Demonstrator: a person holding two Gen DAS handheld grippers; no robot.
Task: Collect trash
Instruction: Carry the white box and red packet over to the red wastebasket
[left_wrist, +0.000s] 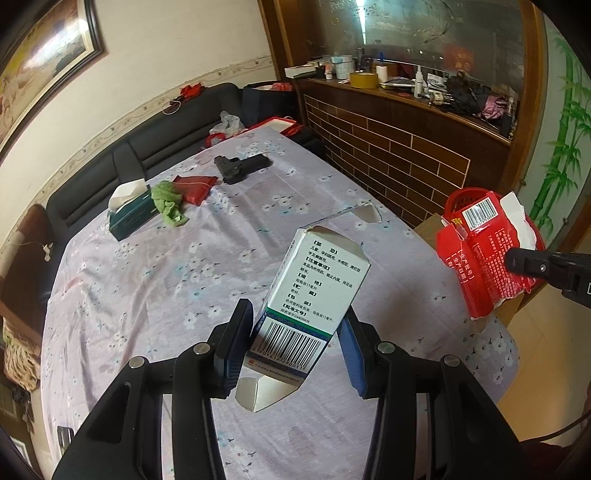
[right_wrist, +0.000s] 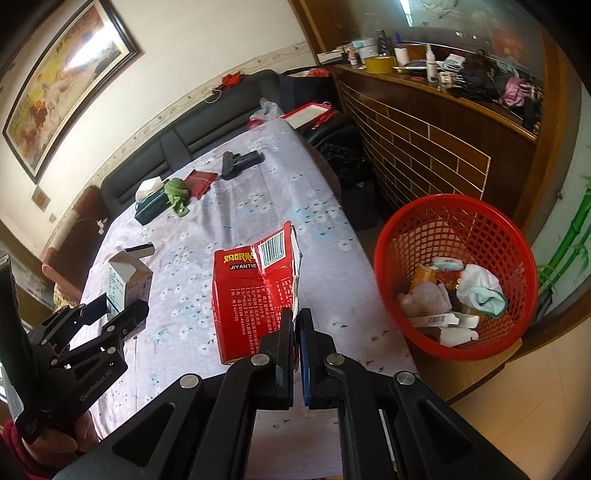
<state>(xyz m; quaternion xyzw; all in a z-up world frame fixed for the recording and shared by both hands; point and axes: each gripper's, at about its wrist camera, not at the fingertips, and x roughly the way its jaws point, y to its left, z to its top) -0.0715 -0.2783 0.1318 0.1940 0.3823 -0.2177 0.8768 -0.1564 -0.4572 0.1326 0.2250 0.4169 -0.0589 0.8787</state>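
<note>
Both hands loaded, carry step toward the bin. Left gripper (left_wrist: 295, 345) pinching a white medicine box (left_wrist: 314, 295) at its barcode end, flaps open, lifted above the flowered tablecloth (left_wrist: 147, 277). Right gripper (right_wrist: 296, 328) pressed together on the torn edge of a flattened red box (right_wrist: 255, 291), also up off the table. Red mesh basket (right_wrist: 456, 277) standing just beside the table's right edge, already holding wrappers, tissue and other scraps. Neither box over the basket yet; red one nearer. Next, probably: swing right gripper over the rim, spread fingers, drop; then same for the white box. Needs clearance so the hands don't bump. Tissue box (left_wrist: 129, 214), green rag (left_wrist: 168, 201) and black object (left_wrist: 240, 168) left farther back.
</note>
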